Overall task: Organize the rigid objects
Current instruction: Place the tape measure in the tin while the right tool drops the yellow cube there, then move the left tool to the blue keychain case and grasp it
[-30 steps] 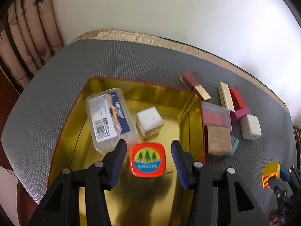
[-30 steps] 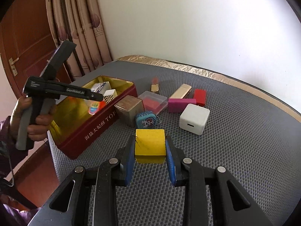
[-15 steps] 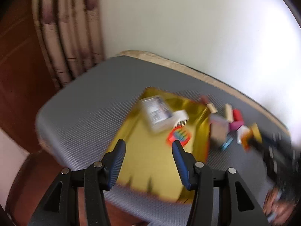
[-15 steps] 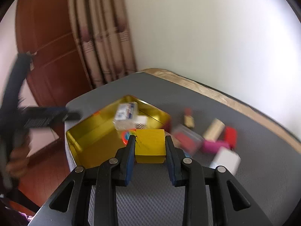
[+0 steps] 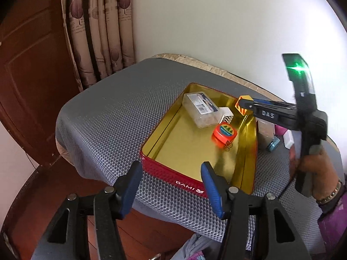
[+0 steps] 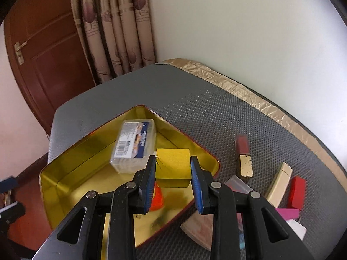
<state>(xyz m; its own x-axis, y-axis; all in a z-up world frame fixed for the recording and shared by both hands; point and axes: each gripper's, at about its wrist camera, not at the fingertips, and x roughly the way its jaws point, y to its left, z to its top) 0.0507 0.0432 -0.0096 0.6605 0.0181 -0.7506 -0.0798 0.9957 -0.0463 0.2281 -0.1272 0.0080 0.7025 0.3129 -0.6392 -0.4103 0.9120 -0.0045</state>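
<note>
A red tin with a gold inside (image 5: pixel 173 174) (image 6: pixel 65 186) lies on the grey mat. In it are a clear plastic box (image 5: pixel 200 109) (image 6: pixel 135 144), a small white cube (image 5: pixel 226 114) and a round orange tape measure (image 5: pixel 224 133). My right gripper (image 6: pixel 173 179) is shut on a yellow block (image 6: pixel 173 165) and holds it above the tin's far corner; the block also shows in the left wrist view (image 5: pixel 243 106). My left gripper (image 5: pixel 170 186) is open and empty, just off the tin's near end.
Loose pieces lie on the mat right of the tin: a dark red and gold stick (image 6: pixel 244 155), a cream bar (image 6: pixel 279 183), a red block (image 6: pixel 297 191), a magenta bar (image 6: pixel 287 213), a wooden block (image 6: pixel 199 229). A curtain (image 5: pixel 97 32) and a wooden door (image 6: pixel 43 49) stand behind.
My left gripper pulled back from over the tape measure to off the tin's near end. My right gripper carried the yellow block from the mat to above the tin.
</note>
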